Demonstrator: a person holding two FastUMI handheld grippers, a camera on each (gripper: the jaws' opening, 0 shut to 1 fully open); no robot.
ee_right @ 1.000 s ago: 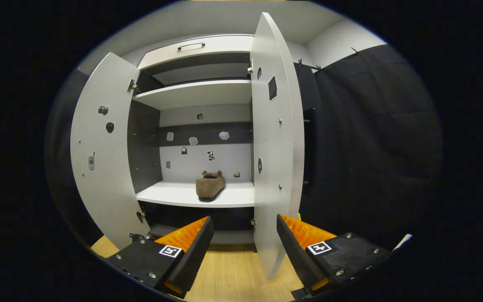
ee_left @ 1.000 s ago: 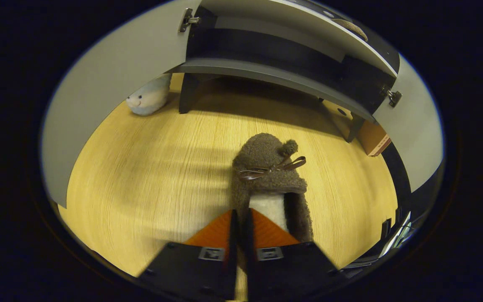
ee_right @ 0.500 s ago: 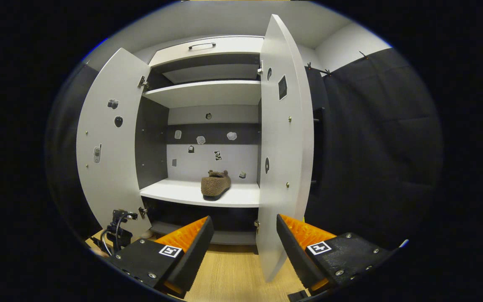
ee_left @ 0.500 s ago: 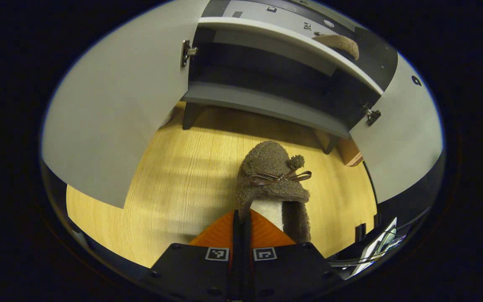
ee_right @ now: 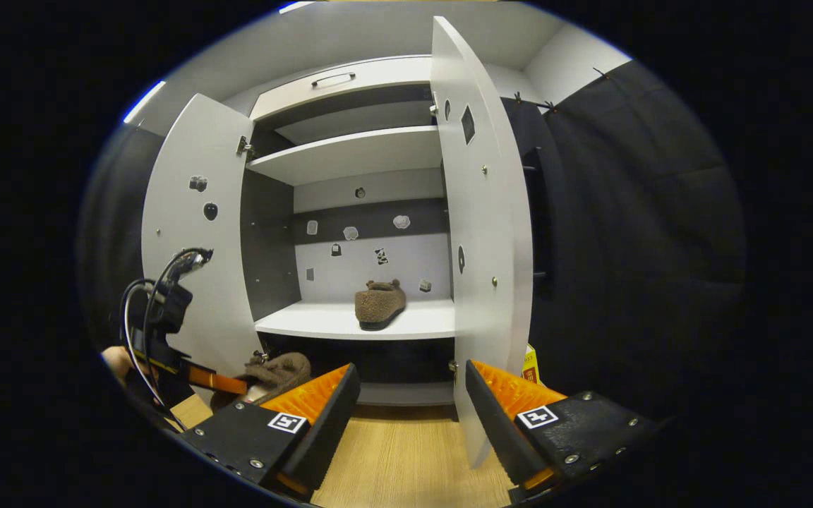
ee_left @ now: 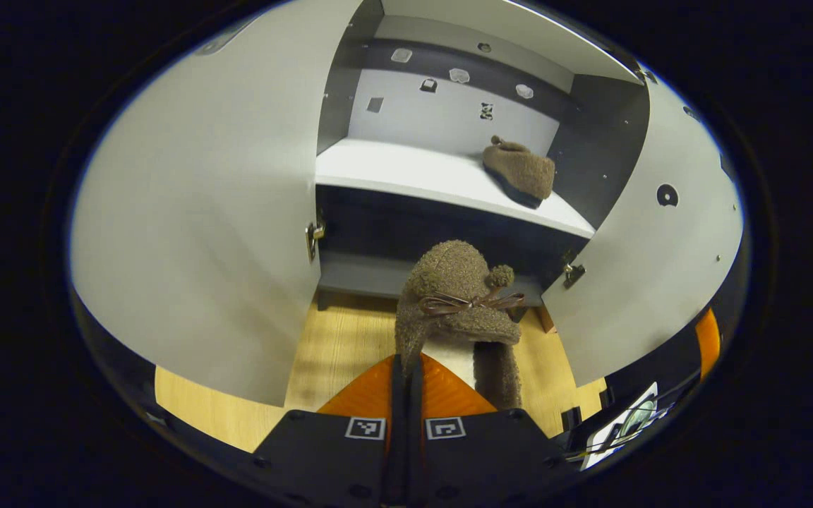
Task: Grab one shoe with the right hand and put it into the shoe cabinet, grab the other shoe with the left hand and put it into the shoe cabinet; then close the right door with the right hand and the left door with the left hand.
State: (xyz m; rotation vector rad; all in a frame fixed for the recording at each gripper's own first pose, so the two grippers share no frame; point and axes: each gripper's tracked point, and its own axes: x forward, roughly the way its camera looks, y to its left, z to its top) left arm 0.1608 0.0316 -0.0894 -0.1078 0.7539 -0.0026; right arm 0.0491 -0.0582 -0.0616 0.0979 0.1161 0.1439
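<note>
My left gripper (ee_left: 405,374) is shut on the rim of a fuzzy brown slipper (ee_left: 457,300) with a thin bow, held off the wooden floor in front of the open shoe cabinet (ee_left: 442,176). In the right gripper view the same slipper (ee_right: 276,370) hangs low at the left, held by the left gripper (ee_right: 219,383). The other brown slipper (ee_left: 518,169) (ee_right: 380,305) rests on the white middle shelf (ee_right: 350,324), toward its right side. My right gripper (ee_right: 412,406) is open with nothing between its fingers, facing the edge of the open right door (ee_right: 480,233).
Both cabinet doors stand wide open, the left door (ee_left: 202,197) (ee_right: 191,240) and the right door (ee_left: 653,240). A higher shelf (ee_right: 350,152) and a drawer with a handle (ee_right: 336,74) sit above. Wooden floor (ee_right: 399,458) lies below, and a small box (ee_right: 532,365) stands behind the right door.
My left gripper has lifted the slipper and tilted up toward the cabinet, so the middle shelf with the other slipper came into its view. The left gripper entered the right gripper view.
</note>
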